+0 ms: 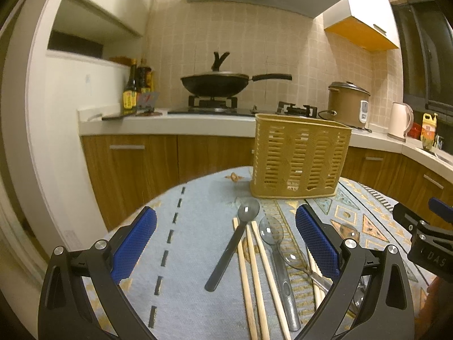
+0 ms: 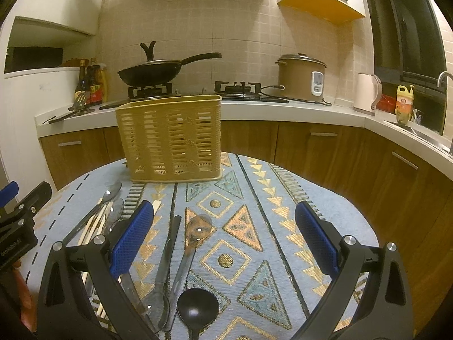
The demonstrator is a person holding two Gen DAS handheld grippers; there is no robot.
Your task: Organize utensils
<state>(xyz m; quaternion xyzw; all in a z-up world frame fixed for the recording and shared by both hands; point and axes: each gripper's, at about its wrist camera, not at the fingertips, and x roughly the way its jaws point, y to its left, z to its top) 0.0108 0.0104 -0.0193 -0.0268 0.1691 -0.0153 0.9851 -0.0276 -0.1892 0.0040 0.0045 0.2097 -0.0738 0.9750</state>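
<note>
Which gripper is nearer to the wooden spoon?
Right. The wooden spoon lies between the open right gripper fingers; the left gripper is over the chopsticks, further left.

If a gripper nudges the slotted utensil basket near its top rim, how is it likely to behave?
The utensil basket looks like thin slotted plastic and appears empty, so probably light. It stands tall on a narrow base on the woven tablecloth, so a high push may tip it rather than slide it.
</note>
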